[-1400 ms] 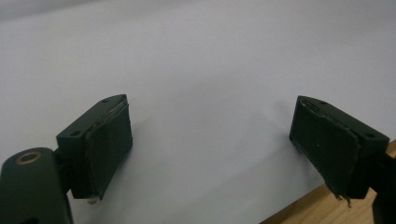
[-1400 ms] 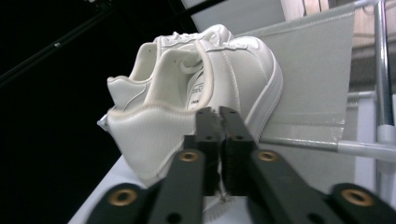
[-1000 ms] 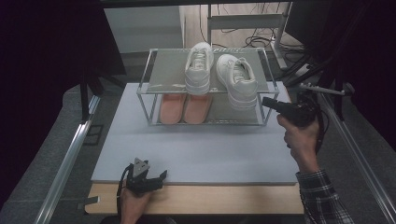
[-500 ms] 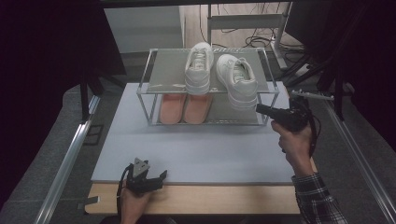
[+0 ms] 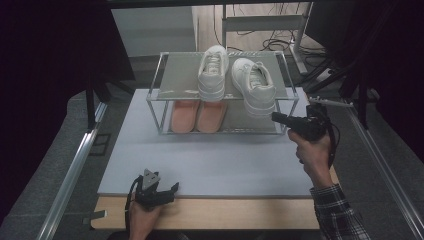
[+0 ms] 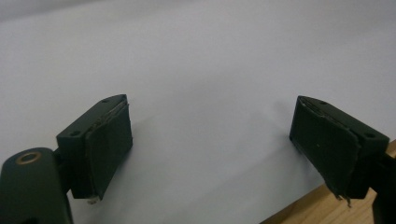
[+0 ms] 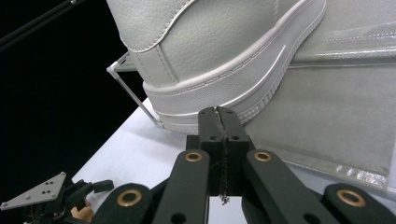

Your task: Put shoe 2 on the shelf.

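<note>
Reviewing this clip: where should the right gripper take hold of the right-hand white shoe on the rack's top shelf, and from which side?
Probably the heel collar of the right white shoe: the heel overhangs the rack front edge, facing the person. Come from the front, one jaw inside the opening, one outside. The right gripper is shut at the heel sole, so it must open first.

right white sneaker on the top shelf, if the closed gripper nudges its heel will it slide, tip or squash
The right white sneaker probably slides rather than tips: its flat sole lies on the smooth shelf. Its heel juts past the front edge, so a sideways nudge may drop it. The thick rubber sole looks firm; the leather upper likely dents a little. The right gripper, shut, sits at the heel.
</note>
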{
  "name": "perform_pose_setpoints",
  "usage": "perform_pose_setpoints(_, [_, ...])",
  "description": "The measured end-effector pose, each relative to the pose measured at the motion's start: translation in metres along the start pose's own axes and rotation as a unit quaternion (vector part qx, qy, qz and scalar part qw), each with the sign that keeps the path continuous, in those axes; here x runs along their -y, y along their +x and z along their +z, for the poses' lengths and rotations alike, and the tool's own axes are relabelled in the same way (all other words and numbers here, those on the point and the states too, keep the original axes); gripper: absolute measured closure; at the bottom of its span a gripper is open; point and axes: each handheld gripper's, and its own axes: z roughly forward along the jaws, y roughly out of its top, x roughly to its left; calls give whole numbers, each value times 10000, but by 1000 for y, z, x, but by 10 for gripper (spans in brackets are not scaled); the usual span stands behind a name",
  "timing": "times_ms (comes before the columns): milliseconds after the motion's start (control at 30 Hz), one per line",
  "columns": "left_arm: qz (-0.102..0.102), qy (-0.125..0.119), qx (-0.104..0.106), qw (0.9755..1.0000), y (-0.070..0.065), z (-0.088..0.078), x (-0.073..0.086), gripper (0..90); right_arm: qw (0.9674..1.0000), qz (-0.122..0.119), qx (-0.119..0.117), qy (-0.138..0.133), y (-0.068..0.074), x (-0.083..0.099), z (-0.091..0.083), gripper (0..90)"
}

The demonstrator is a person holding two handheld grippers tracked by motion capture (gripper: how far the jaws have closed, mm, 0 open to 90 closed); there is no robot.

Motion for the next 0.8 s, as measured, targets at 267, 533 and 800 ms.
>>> perform_pose_setpoints(267, [1,1,-3,10000,0,0,0,127,10000,23,6,-28,2,-1,3,896])
perform_pose_setpoints(533, [2,1,-2,10000,0,0,0,127,10000,42,-25,21,5,-3,16,896])
perform_pose_setpoints(800, [9,8,3,10000,0,0,0,128,10000,69,-7,53,7,-8,31,896])
